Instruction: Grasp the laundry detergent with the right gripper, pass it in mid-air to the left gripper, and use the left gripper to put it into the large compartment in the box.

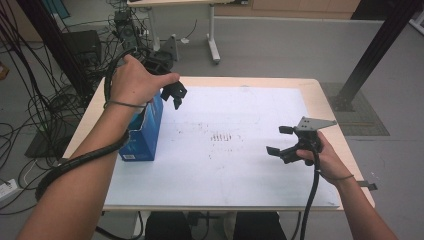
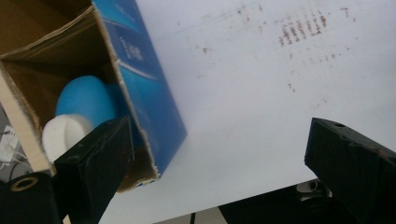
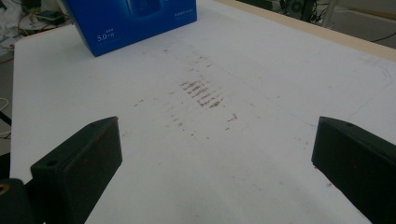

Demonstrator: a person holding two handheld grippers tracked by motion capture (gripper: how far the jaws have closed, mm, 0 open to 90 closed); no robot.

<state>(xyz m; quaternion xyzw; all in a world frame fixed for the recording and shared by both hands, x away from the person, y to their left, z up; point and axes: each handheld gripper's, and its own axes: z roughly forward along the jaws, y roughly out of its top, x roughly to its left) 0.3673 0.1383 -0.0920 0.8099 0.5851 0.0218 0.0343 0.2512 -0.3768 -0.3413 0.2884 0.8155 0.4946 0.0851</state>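
Note:
A blue cardboard box stands open-topped at the left of the white-covered table. Inside the box lies a blue bottle with a white cap. My left gripper hovers by the box's far right corner, above the opening's edge. Its jaws are open with nothing between them. My right gripper is low over the table's right side, pointing left toward the box. It is open and empty.
Brown smudges mark the middle of the white sheet. Tangled black cables lie on the floor to the left. Another table's leg stands behind, and a black post rises at the far right.

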